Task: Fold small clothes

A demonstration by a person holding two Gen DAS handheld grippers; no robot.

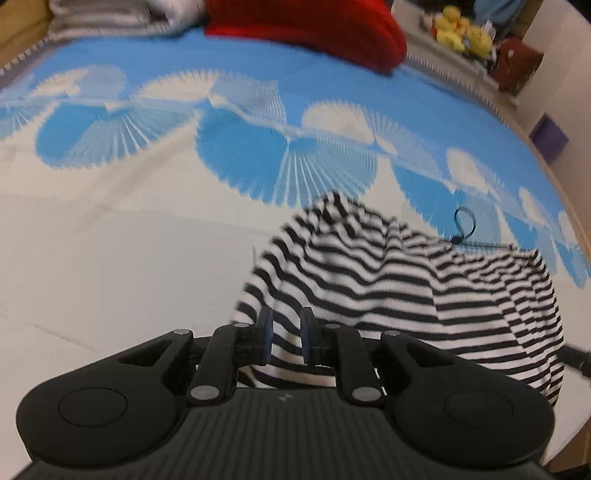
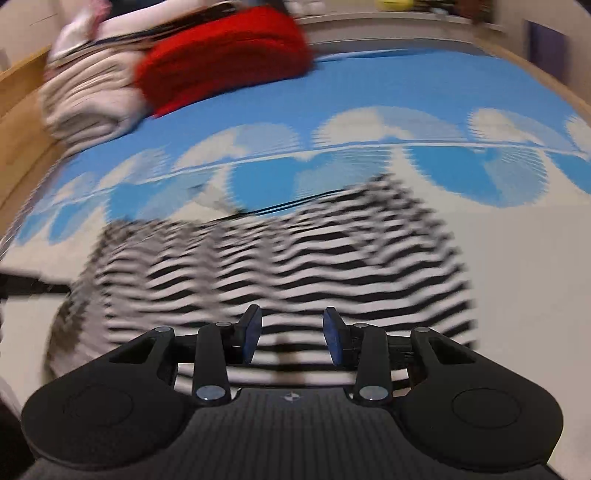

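A black-and-white striped garment (image 1: 388, 280) lies crumpled on a blue-and-white patterned bed cover (image 1: 110, 236). My left gripper (image 1: 287, 338) is over the garment's near left edge, its jaws a narrow gap apart with striped cloth showing between them; nothing looks pinched. In the right wrist view, which is motion-blurred, the same garment (image 2: 288, 258) fills the middle. My right gripper (image 2: 291, 338) is open just above its near edge. A thin black cord (image 1: 465, 229) lies along the garment's far edge.
A red folded cloth (image 1: 314, 33) and a grey-white folded pile (image 1: 122, 18) sit at the far end of the bed. Yellow plush toys (image 1: 461, 33) stand on a shelf at the back right. A wooden bed frame (image 2: 22, 96) borders the left side.
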